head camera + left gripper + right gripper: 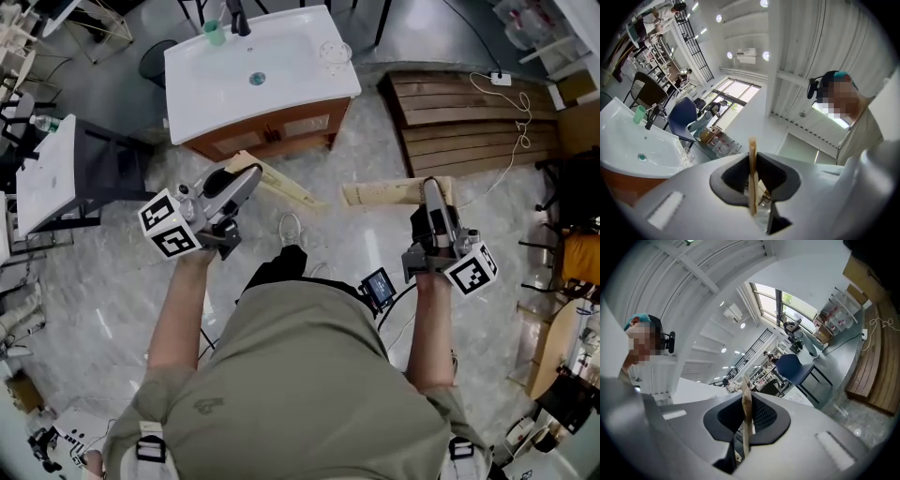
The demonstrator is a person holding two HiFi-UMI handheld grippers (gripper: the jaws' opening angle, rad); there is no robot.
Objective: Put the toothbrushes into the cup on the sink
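My left gripper (250, 175) is shut on a long tan toothbrush (287, 188) that sticks out sideways toward the middle of the floor. In the left gripper view the toothbrush (752, 164) stands edge-on between the dark pads. My right gripper (430, 186) is shut on a second tan toothbrush (382, 193), which appears edge-on (746, 413) in the right gripper view. The white sink (281, 80) on its wooden cabinet stands ahead, apart from both grippers. A clear glass cup (334, 52) sits at its right corner, and a green cup (215, 34) stands beside the black faucet (239, 19).
A wooden pallet (469, 122) with a white cable lies ahead on the right. A white table (47, 173) stands at the left. Marble floor lies between me and the sink. A blue chair (794, 367) and shelving stand farther off.
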